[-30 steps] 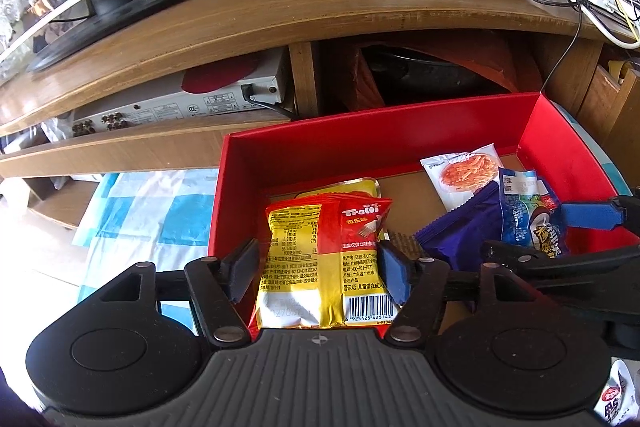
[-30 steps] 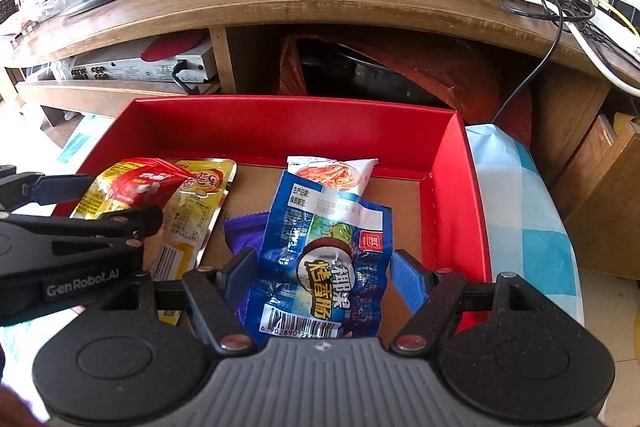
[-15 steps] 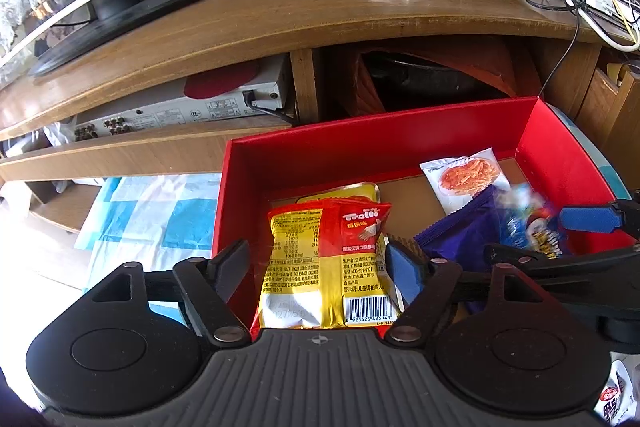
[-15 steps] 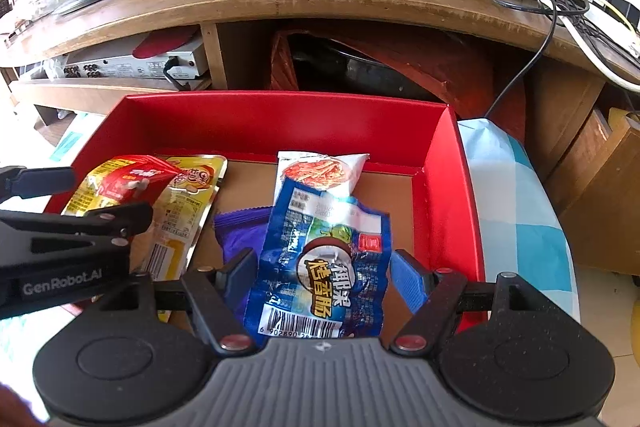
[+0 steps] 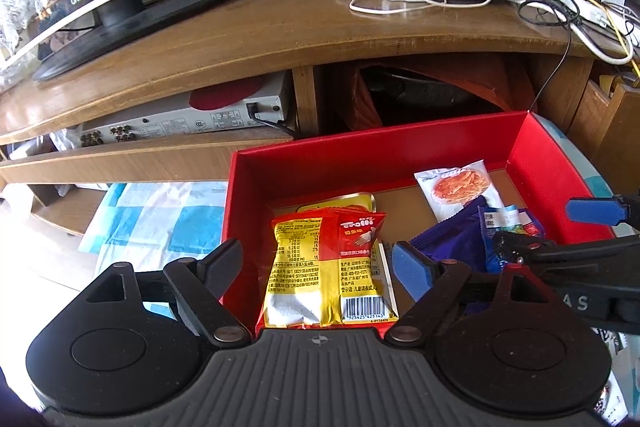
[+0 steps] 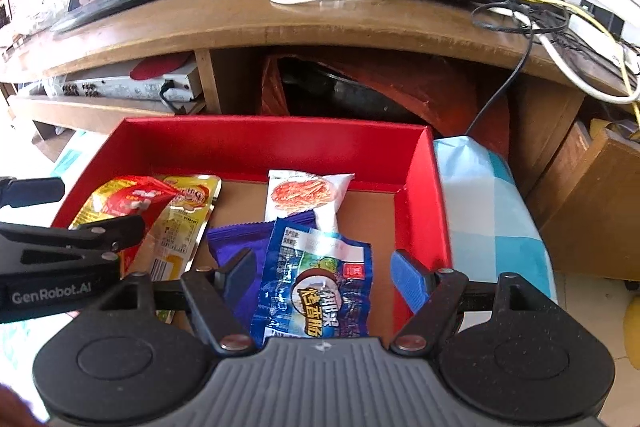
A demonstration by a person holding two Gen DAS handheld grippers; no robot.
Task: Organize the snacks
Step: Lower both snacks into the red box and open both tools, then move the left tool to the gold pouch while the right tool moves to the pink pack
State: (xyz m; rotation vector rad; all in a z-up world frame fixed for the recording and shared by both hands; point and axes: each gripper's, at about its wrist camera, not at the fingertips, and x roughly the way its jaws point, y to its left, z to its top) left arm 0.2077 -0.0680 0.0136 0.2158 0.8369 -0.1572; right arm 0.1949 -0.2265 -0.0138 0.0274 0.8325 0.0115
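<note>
The left gripper (image 5: 318,261) has just been opening, and a red and yellow snack bag (image 5: 326,273) lies between its jaws, not touched. The bag sits in a red box (image 5: 384,157) beside a purple packet (image 5: 448,241) and a white packet (image 5: 460,187).

The red box (image 5: 552,163) looks like matt card, its floor bare brown cardboard. The red-and-yellow snack packet (image 5: 328,267) and the blue sausage packet (image 6: 316,291) are glossy, crinkled plastic film. The TV cabinet (image 5: 280,27) is varnished wood with a sheen. The checked cloth (image 6: 492,211) is soft fabric. Both grippers' bodies are matt black ribbed plastic.
</note>
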